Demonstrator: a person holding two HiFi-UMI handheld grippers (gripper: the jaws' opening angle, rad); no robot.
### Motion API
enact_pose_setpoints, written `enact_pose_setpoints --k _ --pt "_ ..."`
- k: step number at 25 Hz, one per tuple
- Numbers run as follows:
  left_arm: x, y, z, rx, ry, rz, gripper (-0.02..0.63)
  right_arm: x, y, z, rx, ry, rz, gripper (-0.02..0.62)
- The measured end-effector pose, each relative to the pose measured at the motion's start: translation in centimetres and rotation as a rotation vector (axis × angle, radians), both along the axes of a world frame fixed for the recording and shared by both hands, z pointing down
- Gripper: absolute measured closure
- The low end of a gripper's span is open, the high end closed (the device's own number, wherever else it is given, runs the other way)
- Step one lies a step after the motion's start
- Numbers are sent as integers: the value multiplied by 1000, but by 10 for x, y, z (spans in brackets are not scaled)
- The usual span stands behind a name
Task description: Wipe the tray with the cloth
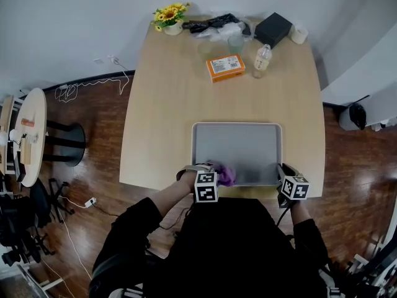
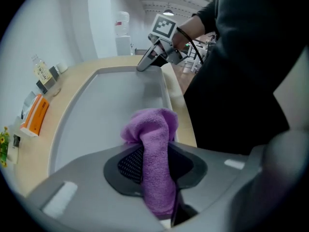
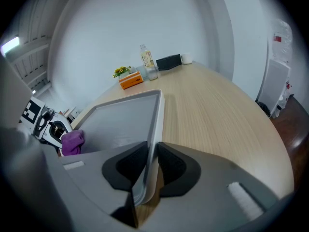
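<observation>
I have the left gripper (image 2: 154, 158) pinched tight on the purple cloth (image 2: 150, 127). A strip of it is caught between the pads and a wad is bunched ahead of the jaws, over the near left corner of the grey tray (image 1: 236, 144). Whether the wad is actually pressing on the tray floor I cannot tell for sure. The right gripper (image 3: 150, 164) is clamped on the tray's rim at the near right corner, one pad inside the wall and one outside, which pins the tray to the table (image 1: 161, 98).

To do this wipe well, I judge that I should lower the left gripper until the wad flattens on the metal and only cloth touches it, never the jaw tips. Then I would draw long overlapping strokes from the near left toward the far wall, moving rightward lane by lane, and run the wad along the walls and into the corners. The tray sits right at the table's near edge, so the right gripper's hold matters: I would push strokes away from me rather than drag the tray toward the edge. I would also stop each stroke short of the right gripper.

As for writing, the orange box (image 1: 226, 67) at the far side carries pale print, and the bottle (image 1: 262, 59) beside it has a label, but both are too small to read. The cubes on the grippers show only black-and-white square patterns, no letters.
</observation>
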State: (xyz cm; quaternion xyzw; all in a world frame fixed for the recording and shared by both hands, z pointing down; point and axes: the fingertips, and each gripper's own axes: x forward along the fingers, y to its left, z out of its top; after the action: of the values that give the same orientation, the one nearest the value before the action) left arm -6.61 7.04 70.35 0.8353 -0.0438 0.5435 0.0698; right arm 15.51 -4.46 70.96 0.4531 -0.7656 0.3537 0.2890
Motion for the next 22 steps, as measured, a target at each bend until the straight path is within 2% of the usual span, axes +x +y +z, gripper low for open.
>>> enact_pose_setpoints --k 4,6,11,14,18,22 --pt "-9 -15 3 -15 9 -24 515 0 -2 1 0 -1 4 522" --pt "-25 -44 6 13 -16 -60 515 1 -2 2 1 3 5 522" --pt "-86 -149 5 134 -125 -215 514 -1 -1 0 -4 8 0 522" --pt "-103 -180 3 149 -148 -242 512 -2 -2 1 -3 6 -2 522" --pt "-97 -169 4 140 -119 -268 512 -1 -3 4 -1 9 7 522" --pt "-85 -89 5 56 -15 -277 512 -1 3 1 -4 17 7 522"
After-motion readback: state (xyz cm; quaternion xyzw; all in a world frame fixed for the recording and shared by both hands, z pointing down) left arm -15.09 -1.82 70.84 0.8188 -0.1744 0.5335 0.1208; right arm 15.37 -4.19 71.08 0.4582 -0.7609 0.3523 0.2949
